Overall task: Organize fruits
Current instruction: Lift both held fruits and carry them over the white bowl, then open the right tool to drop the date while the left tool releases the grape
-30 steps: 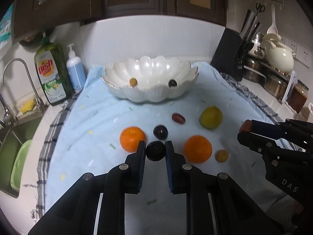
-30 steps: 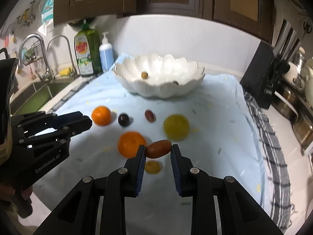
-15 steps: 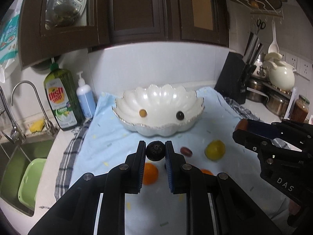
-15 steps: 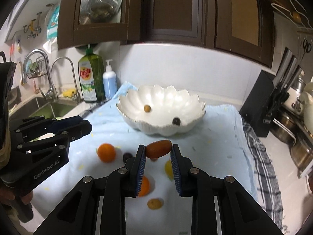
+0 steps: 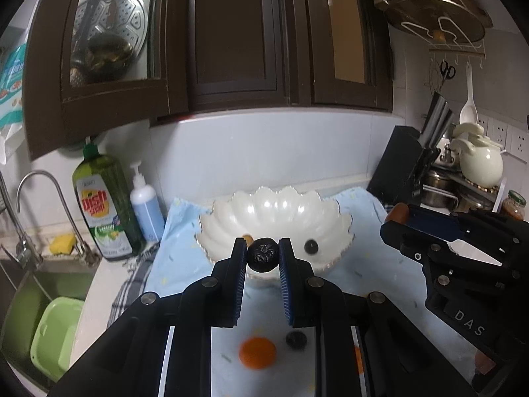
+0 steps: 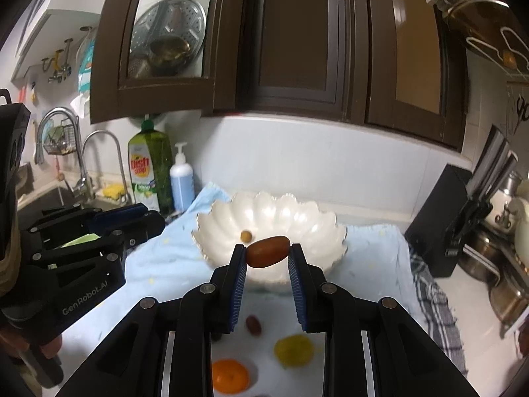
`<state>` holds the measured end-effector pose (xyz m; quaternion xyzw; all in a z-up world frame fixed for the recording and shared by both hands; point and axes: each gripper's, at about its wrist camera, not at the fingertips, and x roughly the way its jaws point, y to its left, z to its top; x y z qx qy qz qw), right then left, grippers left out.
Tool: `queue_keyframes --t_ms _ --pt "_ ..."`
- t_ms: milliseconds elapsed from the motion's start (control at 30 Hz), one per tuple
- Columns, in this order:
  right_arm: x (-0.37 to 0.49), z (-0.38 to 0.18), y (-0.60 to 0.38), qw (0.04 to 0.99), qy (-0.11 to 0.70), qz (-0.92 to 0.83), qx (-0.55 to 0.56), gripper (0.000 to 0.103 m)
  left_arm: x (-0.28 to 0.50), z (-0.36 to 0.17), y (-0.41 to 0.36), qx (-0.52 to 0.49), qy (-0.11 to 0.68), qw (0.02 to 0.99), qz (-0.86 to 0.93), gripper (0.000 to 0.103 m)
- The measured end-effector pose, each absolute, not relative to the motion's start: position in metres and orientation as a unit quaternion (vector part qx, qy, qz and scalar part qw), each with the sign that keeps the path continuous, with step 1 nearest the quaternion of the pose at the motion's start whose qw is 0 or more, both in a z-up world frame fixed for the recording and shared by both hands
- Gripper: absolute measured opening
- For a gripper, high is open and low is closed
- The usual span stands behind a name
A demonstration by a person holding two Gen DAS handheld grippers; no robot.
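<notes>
My left gripper [image 5: 263, 254] is shut on a dark round fruit [image 5: 263, 258], held up in front of the white scalloped bowl [image 5: 274, 208]. My right gripper [image 6: 267, 254] is shut on an oval reddish-brown fruit [image 6: 267, 255], also raised before the bowl [image 6: 281, 215]. Inside the bowl lie a small yellow-brown fruit [image 6: 246, 236] and a small dark fruit [image 5: 311, 247]. On the blue cloth [image 5: 185, 258] below remain an orange [image 5: 257, 352], a dark fruit [image 5: 296, 339], a small red fruit [image 6: 253, 325], a yellow-green citrus [image 6: 293, 350] and another orange [image 6: 230, 376].
A dish-soap bottle [image 5: 102, 205] and a pump bottle [image 5: 146, 203] stand left of the bowl, beside the sink [image 5: 39, 304] and tap [image 5: 36, 178]. A black knife block [image 5: 401, 175], a kettle [image 5: 479, 165] and pots crowd the right. Dark cabinets hang overhead.
Both grippers have risen from the cloth with their fruits still held and tilted up. The bowl now sits right behind the fingertips; the loose fruits have dropped low in view.
</notes>
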<state>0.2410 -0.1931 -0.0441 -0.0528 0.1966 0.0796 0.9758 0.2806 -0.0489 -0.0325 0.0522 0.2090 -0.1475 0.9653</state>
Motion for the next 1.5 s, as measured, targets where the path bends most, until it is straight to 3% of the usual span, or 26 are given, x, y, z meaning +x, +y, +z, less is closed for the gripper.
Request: queue_keyframes --t_ms 600,1500 --pt "0.331 -0.022 -0.194 0.979 0.176 0.074 -0.074 0.027 0.372 -0.014 -0.068 0.065 0.211 0.963 -0.154 0.02" --pt "0.487 -0.077 -0.218 0.942 0.323 0.074 -0.057 0.028 0.524 -0.063 -0.1 0.084 0.325 0.929 -0.156 0.02"
